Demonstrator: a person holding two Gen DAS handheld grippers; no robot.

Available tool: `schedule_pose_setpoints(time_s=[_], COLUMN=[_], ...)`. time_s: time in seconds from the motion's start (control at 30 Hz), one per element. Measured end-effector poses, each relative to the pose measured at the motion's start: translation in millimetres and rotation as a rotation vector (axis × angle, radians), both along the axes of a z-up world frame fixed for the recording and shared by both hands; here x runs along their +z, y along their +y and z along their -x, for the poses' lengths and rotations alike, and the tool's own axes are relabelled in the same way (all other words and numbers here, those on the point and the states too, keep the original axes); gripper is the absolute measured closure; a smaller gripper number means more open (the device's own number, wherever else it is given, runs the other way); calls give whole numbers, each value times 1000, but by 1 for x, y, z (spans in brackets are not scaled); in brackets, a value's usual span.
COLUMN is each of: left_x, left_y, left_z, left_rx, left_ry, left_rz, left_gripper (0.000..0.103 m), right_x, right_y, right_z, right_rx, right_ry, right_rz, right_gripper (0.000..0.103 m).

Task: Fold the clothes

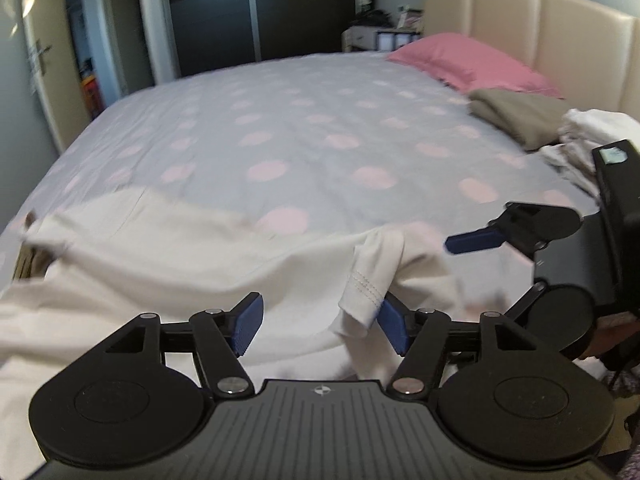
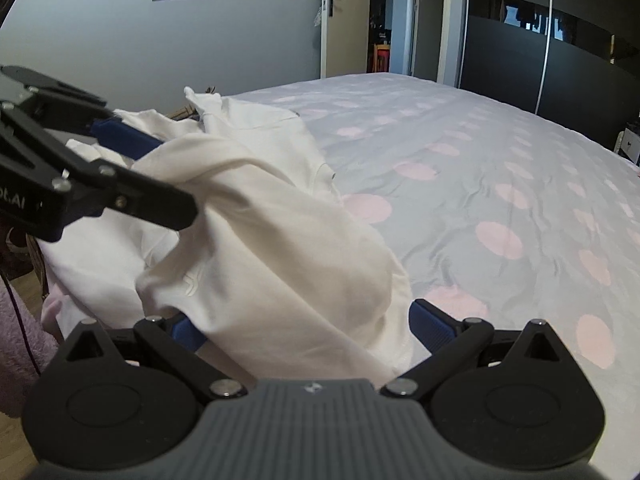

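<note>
1. A white garment (image 1: 192,264) lies crumpled along the near edge of the bed (image 1: 304,128), spilling over that edge; its far side reaches onto the grey cover with pink dots.
2. The left gripper (image 1: 320,326) hangs over the garment near the bed's near edge, its blue fingers (image 1: 248,326) spread apart. A hemmed fold of the cloth stands up against the right-hand finger, but nothing is pinched between the two.
3. The right gripper (image 2: 308,330) is just beside it, also over the near edge, fingers wide apart. A bulge of the same garment (image 2: 280,248) lies in the gap and covers part of the left-hand finger; the fingers are not closed on it.
4. That raised bulge blocks the right wrist view toward the near-left corner of the bed.
5. Toward the head of the bed lie a pink pillow (image 1: 472,64), a folded brown garment (image 1: 516,114) just in front of it, and a white heap (image 1: 592,128) beside that, all well apart from both grippers.
6. A padded headboard (image 1: 532,32) stands behind the pillow; a dark wardrobe (image 2: 560,52) runs along the far side, next to an open door (image 2: 334,20).
</note>
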State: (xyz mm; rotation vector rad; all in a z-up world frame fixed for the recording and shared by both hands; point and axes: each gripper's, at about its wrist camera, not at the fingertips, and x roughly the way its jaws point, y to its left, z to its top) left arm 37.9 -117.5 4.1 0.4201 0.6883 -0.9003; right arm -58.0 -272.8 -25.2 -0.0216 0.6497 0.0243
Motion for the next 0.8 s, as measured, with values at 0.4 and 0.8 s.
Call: schedule_pose_setpoints(time_s=[0.4,0.8], left_x=[-38,-10], left_y=[23,11], left_z=[-40,-32], left_rx=[171,185], left_ry=[88,17], left_rz=[-126,-101], left_gripper=[42,42], right_x=[-35,-17], right_y=[10,-4], right_z=[-54,-44], right_rx=[47,-20], right_ry=[110,142], right_rz=[-32,105], right_gripper=[3,98])
